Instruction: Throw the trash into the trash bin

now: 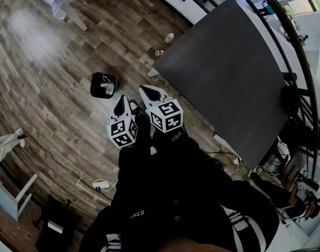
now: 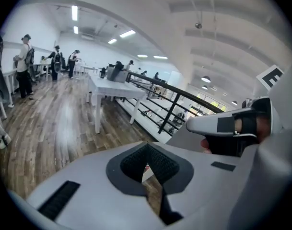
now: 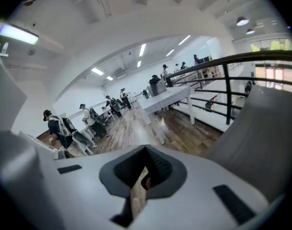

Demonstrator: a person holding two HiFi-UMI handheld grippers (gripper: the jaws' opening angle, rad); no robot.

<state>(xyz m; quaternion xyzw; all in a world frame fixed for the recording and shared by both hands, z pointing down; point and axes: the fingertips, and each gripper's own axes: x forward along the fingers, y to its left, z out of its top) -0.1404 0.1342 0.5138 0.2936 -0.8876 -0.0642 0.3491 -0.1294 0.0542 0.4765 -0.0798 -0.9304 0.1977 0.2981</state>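
The black trash bin (image 1: 103, 85) stands on the wooden floor ahead of me, with some light trash lying inside it. Both grippers are raised close to my body, side by side and well above the bin. My left gripper (image 1: 123, 106) is shut and empty; the left gripper view shows its pads (image 2: 161, 163) together with only floor beyond them. Just to its right, my right gripper (image 1: 151, 94) is also shut with nothing between its pads (image 3: 157, 169). The right gripper (image 2: 232, 126) also shows at the right edge of the left gripper view.
A large dark grey table (image 1: 228, 72) fills the right. Small items (image 1: 169, 37) lie on the floor by its far corner. A power strip (image 1: 102, 184) with cables lies near my feet. White tables (image 2: 114, 87), a black railing (image 3: 227, 87) and people (image 3: 54, 126) stand further off.
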